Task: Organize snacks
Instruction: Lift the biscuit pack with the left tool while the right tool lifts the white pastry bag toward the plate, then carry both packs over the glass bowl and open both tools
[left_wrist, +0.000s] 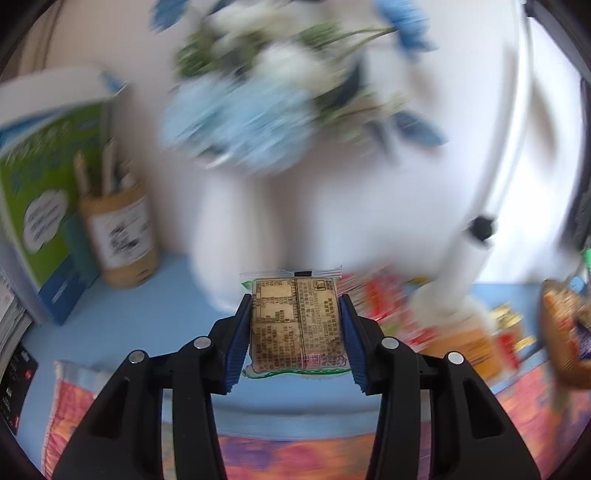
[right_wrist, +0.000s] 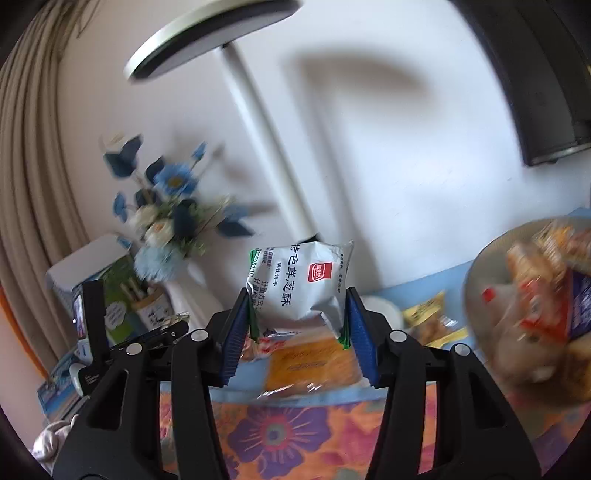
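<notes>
While both packets are carried clear of the table, the scene is recorded near to far:

Left gripper (left_wrist: 295, 334): clamped on a clear-wrapped biscuit pack (left_wrist: 295, 325) at lower centre of the left wrist view; the printed back is turned to the camera; the blue pads (left_wrist: 238, 343) are pressed on its two sides.

Right gripper (right_wrist: 297, 328): clamped on a white snack bag (right_wrist: 301, 280) at centre of the right wrist view; the bag is crumpled where it is pinched and is held by its lower part only.

Tablecloth (right_wrist: 280, 432): a floral cloth is seen along the lower edge; an orange packet (right_wrist: 314, 365) is lying just beyond the right jaws.

Basket (right_wrist: 528, 325): a round basket already loaded with snacks is seen at the right edge, blurred; it is judged to be the destination.

Far objects: a white vase (left_wrist: 236, 236) of blue flowers (left_wrist: 243, 122) at upper centre; a lamp stem (right_wrist: 269, 140) behind the bag.

Risk, bag: the soft bag could be slipped from the jaws, since little of it is gripped.

Risk, biscuits: the pack could be cracked if it is squeezed harder.

Risk, surroundings: the vase or lamp could be struck by a wide swing; the full basket could be overfilled.
</notes>
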